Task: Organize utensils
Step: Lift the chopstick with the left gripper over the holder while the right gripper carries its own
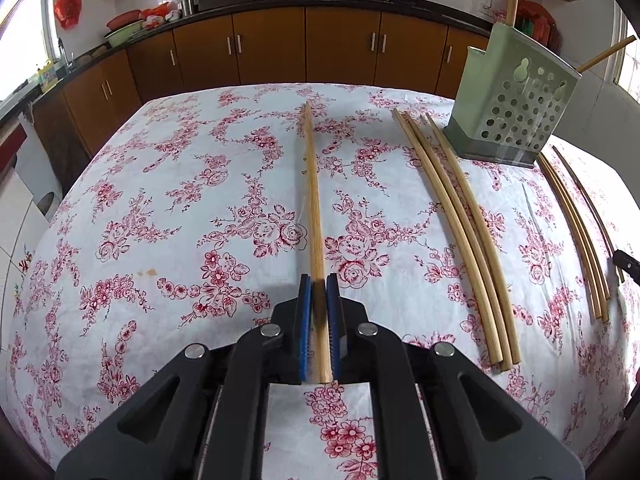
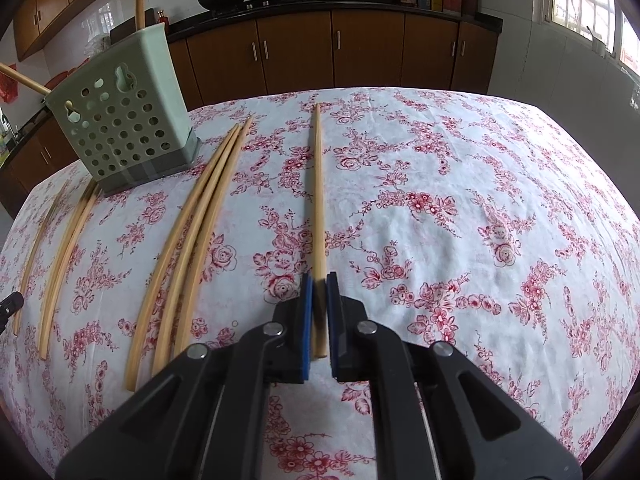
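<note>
A: Gripping anything on the left?

B: Yes. The left gripper (image 1: 319,288) has its blue fingers (image 1: 306,320) nearly closed on one chopstick (image 1: 312,200), which runs straight ahead from between them, low over the flowered surface (image 1: 180,208).

A: And the right?

B: Same. The right gripper (image 2: 319,286) is pinched onto another chopstick (image 2: 318,200), pointing forward from its fingers (image 2: 306,320).

A: The rest?

B: Three loose chopsticks (image 1: 460,224) lie to the right of the left fingers, to the left of the right ones. Beyond them stands the green perforated holder (image 1: 512,108), with sticks already poking out of it, and more chopsticks (image 1: 576,232) lie past it.
</note>
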A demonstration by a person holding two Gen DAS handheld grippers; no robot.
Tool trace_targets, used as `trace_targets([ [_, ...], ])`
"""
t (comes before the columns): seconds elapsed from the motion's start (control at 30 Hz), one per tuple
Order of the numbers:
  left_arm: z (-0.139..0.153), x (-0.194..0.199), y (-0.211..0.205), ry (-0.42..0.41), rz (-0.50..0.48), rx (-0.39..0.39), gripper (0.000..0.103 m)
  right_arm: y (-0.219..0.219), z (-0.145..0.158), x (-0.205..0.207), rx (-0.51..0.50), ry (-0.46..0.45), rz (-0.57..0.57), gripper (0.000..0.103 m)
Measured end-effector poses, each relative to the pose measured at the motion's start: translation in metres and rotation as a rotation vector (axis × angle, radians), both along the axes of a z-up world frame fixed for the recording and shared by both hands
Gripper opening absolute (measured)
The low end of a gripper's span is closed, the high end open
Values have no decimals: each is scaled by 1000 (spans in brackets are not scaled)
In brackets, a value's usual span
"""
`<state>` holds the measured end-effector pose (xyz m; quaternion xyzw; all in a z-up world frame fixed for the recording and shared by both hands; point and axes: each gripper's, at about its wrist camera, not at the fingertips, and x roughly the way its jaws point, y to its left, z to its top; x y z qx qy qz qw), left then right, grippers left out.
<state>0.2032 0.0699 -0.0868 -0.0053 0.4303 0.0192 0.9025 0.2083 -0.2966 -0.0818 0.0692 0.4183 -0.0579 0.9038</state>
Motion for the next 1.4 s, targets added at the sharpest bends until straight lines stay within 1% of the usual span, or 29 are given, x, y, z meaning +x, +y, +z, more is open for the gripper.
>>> trace_targets([
  [0.03,2,-1,1,-1,-1,-3,8,-1,4,-3,2,-14,-2,8],
  [0.17,25,-10,6,-59,-4,-20,8,-9,27,-15,4,-86,-9,8],
  [0.47,115,-25,16,-297,-3,-94,8,-28,97,-31,4,-279,-43,8],
  [0.57,139,-26,14,-365,-4,-111,8,-31,116,-33,8,-329,-50,8],
  [0.67,156,-27,13,-414,-4,-119,8,-33,129,-35,13,-369,-55,8],
  [0.77,168,-25,11,-440,-8,-124,8,-33,137,-36,13,-392,-58,8],
  [0.97,175,-24,11,-455,-9,-123,8,-30,147,-35,0,-415,-47,8],
  [1.1,183,-27,11,-475,-17,-122,8,-28,164,-36,3,-444,-28,8],
  [1.17,190,-29,10,-484,-28,-131,8,-27,176,-37,17,-454,-15,8],
  [1.3,206,-38,2,-501,-72,-168,8,-26,200,-43,80,-467,31,8],
  [1.4,219,-45,-8,-524,-113,-196,8,-21,222,-51,117,-500,75,8],
])
